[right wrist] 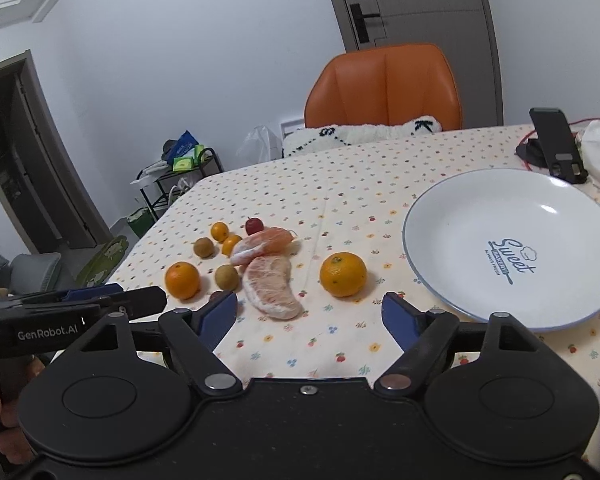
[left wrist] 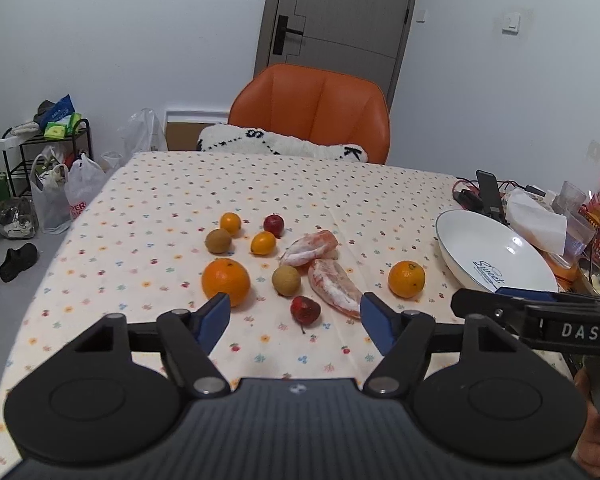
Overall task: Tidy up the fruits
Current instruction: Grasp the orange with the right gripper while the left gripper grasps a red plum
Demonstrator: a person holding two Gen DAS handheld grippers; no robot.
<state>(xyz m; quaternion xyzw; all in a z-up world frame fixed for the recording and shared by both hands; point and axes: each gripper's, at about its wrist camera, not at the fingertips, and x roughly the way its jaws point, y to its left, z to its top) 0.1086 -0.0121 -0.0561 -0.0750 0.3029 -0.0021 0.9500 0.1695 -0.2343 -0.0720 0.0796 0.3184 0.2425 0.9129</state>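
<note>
Both left gripper (left wrist: 295,315) & right gripper (right wrist: 311,314) gape wide, holding nothing, above round glossy oranges (right wrist: 343,274), chalky peeled pomelo wedges (right wrist: 271,286) w/ smooth white plate (right wrist: 452,208) at right.

1. The left wrist view looks forward and slightly down from low over the near table edge (left wrist: 148,184), toward the orange chair (left wrist: 312,114) and door.
2. The right wrist view sits just beside it to the right, close to the white plate (right wrist: 428,208).
3. Both views share the scattered fruit, plate and chair.
</note>
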